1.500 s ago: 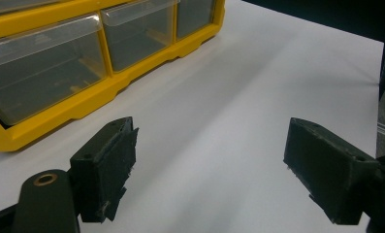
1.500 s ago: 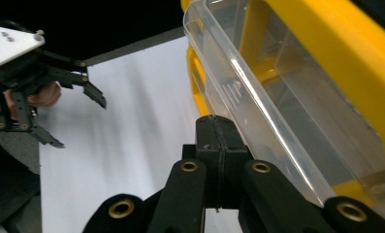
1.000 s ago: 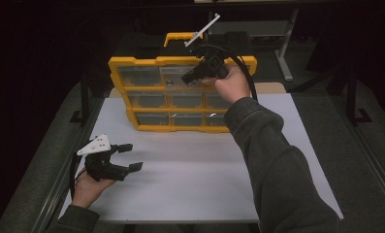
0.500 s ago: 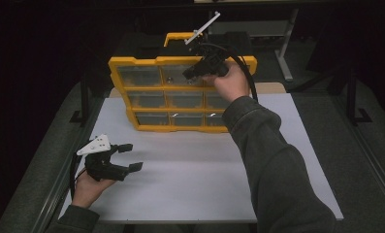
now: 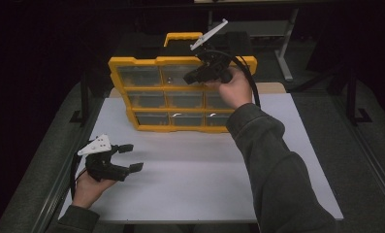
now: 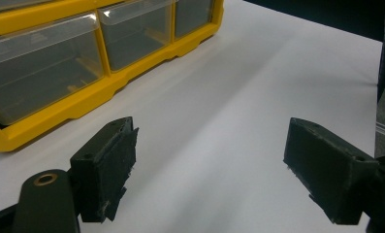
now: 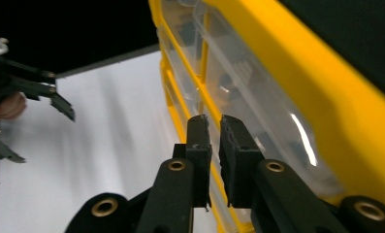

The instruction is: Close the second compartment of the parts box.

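A yellow organizer (image 5: 180,92) with clear plastic drawers stands upright at the back of the white table (image 5: 190,189). My right gripper (image 5: 190,76) is held at its upper right drawer, pointing left across the front. Its jaws have just been opening. In the right gripper view a narrow gap (image 7: 215,124) separates them, nothing is between them, and the drawer fronts (image 7: 238,82) run close beside. My left gripper (image 5: 133,156) rests at the table's front left, open and empty. In the left gripper view its jaws (image 6: 209,160) stand wide apart over bare table, with the organizer's bottom drawers (image 6: 59,82) ahead.
A yellow carry handle (image 5: 183,36) tops the organizer. Metal frame legs (image 5: 287,48) stand behind the table in the dark. A black cable (image 5: 250,77) loops from the right gripper over the hand. White table surface stretches between the left gripper and the organizer.
The right gripper has shifted slightly at the organizer's upper right drawer. The left hand and gripper have stayed put.
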Tool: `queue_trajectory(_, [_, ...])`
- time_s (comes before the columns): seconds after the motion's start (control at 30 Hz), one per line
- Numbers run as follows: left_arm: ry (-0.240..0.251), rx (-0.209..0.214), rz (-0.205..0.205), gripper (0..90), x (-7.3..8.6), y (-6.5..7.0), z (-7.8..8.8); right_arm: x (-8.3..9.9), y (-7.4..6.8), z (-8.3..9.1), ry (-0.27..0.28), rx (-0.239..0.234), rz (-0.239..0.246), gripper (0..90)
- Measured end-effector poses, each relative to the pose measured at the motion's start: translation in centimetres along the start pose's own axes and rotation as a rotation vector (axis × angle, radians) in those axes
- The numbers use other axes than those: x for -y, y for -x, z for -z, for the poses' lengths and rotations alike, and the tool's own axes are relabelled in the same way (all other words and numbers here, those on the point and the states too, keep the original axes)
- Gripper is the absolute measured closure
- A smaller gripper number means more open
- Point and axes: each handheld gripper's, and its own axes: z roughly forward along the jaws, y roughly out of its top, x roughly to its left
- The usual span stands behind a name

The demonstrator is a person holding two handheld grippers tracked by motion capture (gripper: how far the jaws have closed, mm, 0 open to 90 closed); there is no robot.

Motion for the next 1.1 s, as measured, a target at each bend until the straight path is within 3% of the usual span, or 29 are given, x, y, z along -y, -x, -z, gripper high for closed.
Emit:
queue_trajectory(0.3, [-0.024,0.001,-0.009,18.6,0.0,0.1,0.0,2.9,0.0,0.8,0.062,-0.038,-0.027,70.2])
queue_trajectory(0.47, [-0.022,-0.004,0.018,18.6,0.1,0.2,0.0,4.4,0.2,0.6,0.072,-0.052,-0.044,64.9])
queue_trajectory(0.8, [-0.032,-0.005,0.016,18.4,0.0,0.3,-0.1,6.8,0.0,1.0,0.08,-0.048,-0.082,55.6])
queue_trajectory(1.1, [-0.041,-0.004,0.016,18.4,0.0,0.4,-0.3,8.2,-0.6,1.3,0.094,-0.04,-0.066,51.7])
